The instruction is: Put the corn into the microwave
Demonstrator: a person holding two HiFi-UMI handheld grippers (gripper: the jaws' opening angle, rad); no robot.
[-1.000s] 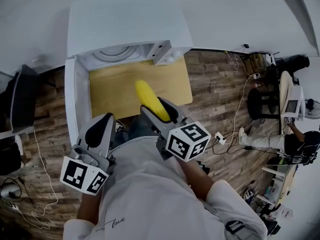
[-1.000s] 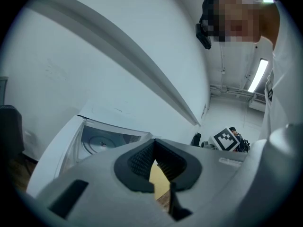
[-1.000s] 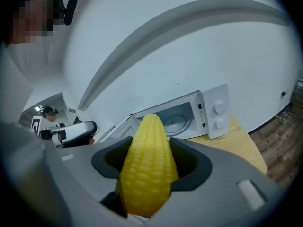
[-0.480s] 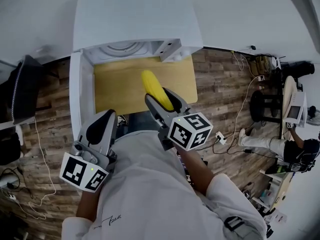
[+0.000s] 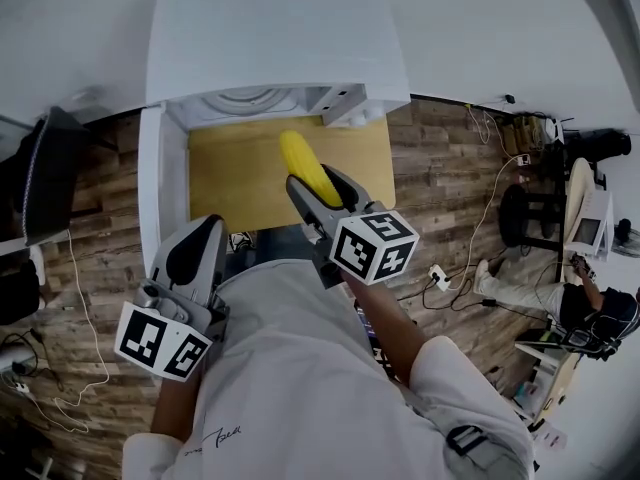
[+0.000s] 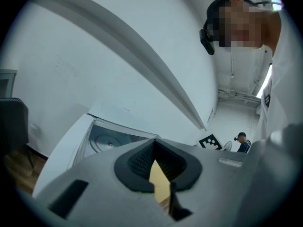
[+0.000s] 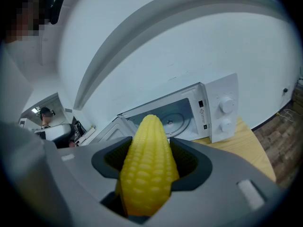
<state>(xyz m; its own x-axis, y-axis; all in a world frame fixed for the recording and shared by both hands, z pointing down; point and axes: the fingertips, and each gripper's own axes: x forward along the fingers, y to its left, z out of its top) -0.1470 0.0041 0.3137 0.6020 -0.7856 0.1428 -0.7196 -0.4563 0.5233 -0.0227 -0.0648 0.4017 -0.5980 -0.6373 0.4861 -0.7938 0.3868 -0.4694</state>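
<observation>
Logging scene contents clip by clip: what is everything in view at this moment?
microwave: one, white, on the table by the wall, its door open to the left
table: one, light wood, under the microwave
corn: one, yellow, in the right tongs, over the table
floor: brown planks, around the table
cables: several, white and black, on the floor at right
chair: one, black, right of the table
bystander: one, far right edge
left tongs: one, grey, shut, empty, near the door
right tongs: one, grey, shut on the corn, aimed at the microwave
shirt: white, the person's own, bottom of the head view
</observation>
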